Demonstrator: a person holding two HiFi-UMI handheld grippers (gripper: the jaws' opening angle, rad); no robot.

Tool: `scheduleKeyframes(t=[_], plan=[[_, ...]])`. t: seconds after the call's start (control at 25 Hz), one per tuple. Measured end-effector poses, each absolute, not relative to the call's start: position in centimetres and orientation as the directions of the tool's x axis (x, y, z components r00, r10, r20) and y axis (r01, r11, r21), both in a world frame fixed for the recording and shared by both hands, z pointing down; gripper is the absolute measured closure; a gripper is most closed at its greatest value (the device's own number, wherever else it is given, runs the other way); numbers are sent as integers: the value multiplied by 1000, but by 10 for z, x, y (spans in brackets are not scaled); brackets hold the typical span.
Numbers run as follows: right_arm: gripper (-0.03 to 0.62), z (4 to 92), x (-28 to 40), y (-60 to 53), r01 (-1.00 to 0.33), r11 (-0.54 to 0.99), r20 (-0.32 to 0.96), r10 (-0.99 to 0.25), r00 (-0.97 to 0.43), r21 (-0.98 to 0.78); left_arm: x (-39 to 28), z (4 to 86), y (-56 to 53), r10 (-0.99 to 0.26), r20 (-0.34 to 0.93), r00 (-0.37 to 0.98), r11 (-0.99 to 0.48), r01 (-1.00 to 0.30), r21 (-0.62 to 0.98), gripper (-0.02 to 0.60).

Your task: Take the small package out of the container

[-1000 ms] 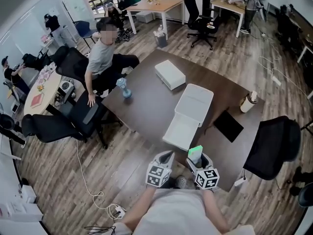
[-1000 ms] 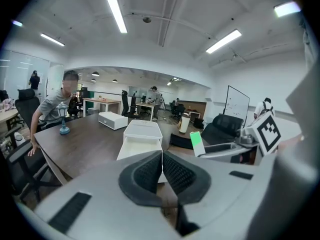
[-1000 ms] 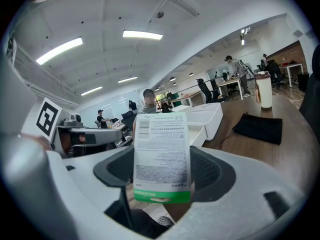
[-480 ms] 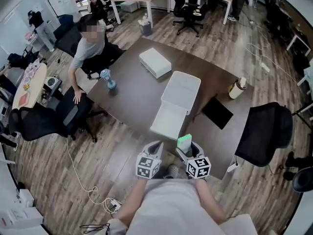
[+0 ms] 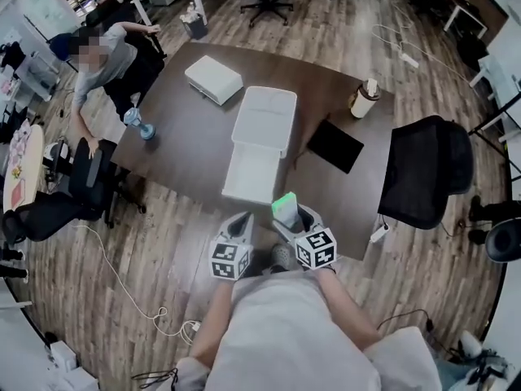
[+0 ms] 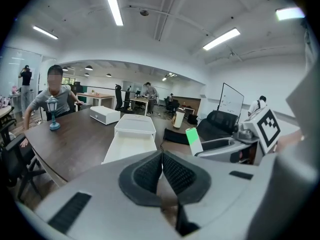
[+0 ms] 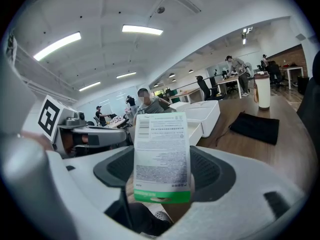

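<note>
The small package (image 7: pixel 162 154), white with a green edge and printed text, stands upright between the jaws of my right gripper (image 7: pixel 162 176), which is shut on it. From the head view the package (image 5: pixel 285 208) and right gripper (image 5: pixel 286 213) are close to the person's body, off the near edge of the table. My left gripper (image 6: pixel 161 159) has its pads together with nothing between them, and it sits beside the right one (image 5: pixel 242 221). The white container (image 5: pixel 248 177) lies open on the dark table (image 5: pixel 183 157), ahead of both grippers.
On the table are a second white box (image 5: pixel 213 80), a blue lantern-like item (image 5: pixel 145 129), a pale cup (image 5: pixel 364 100) and a black flat pouch (image 5: pixel 334 146). A black office chair (image 5: pixel 423 173) stands at the right. A person (image 5: pixel 102 59) sits at the far left corner.
The head view has swung, so the table and container now sit higher and further left in the frame. Both grippers keep their pose by the body, the package still held in the right one.
</note>
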State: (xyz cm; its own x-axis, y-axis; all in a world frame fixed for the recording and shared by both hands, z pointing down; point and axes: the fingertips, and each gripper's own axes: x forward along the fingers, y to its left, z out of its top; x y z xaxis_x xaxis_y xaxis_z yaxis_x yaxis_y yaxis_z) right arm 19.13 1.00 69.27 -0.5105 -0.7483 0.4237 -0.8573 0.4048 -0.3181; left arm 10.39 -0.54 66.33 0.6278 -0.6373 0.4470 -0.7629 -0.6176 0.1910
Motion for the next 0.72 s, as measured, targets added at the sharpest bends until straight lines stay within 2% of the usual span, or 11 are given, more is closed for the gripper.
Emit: scheduleKeyframes(t=[0.72], plan=[[249,694,175,2,-845,431,454,-714,-534,-316,103,666,-3,-616,445,651,-621,-748,235,576]])
